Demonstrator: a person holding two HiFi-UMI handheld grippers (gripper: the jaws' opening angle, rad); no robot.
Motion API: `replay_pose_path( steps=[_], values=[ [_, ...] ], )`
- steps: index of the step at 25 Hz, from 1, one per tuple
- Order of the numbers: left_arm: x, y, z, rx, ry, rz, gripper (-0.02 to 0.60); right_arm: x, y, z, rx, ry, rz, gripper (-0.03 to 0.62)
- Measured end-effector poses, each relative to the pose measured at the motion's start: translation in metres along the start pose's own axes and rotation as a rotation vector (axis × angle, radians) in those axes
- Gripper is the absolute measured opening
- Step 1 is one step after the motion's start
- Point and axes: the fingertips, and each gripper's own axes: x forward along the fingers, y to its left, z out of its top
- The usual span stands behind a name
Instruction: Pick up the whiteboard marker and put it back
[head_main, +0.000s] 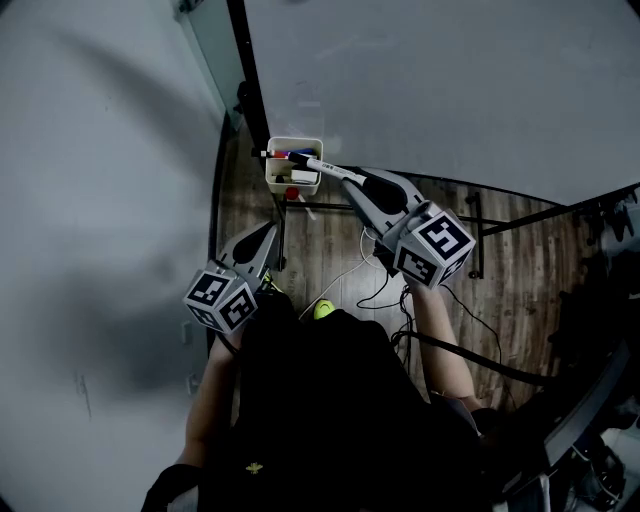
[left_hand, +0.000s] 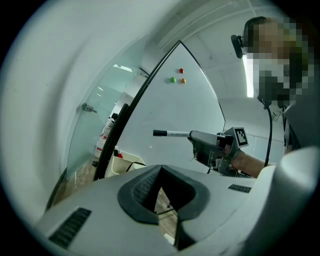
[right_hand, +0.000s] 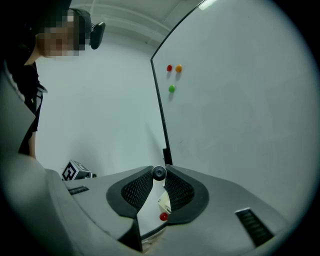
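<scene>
The marker (head_main: 318, 166) juts from my right gripper (head_main: 352, 182) across the white box (head_main: 296, 141), probably lined up to drop in. My left gripper (head_main: 266, 236) hangs aside, and its own view shows the jaws closed on nothing. The right gripper view shows the pads pinching the marker end-on.

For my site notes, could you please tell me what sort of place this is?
Probably an office or meeting room: a large whiteboard with coloured magnets, a cream box of markers by its frame, and wood-effect flooring with loose cables.
</scene>
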Motion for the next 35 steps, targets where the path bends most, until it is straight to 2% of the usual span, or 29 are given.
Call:
replay_pose_path(
  steps=[8, 35],
  values=[
    [-0.005, 0.004, 0.003, -0.001, 0.001, 0.004, 0.032, 0.004, -0.011, -0.008, 0.001, 0.020, -0.024, 0.081],
    [-0.025, 0.045, -0.004, -0.039, 0.029, 0.091, 0.032, 0.048, -0.049, -0.055, 0.074, 0.077, -0.045, 0.081]
  ],
)
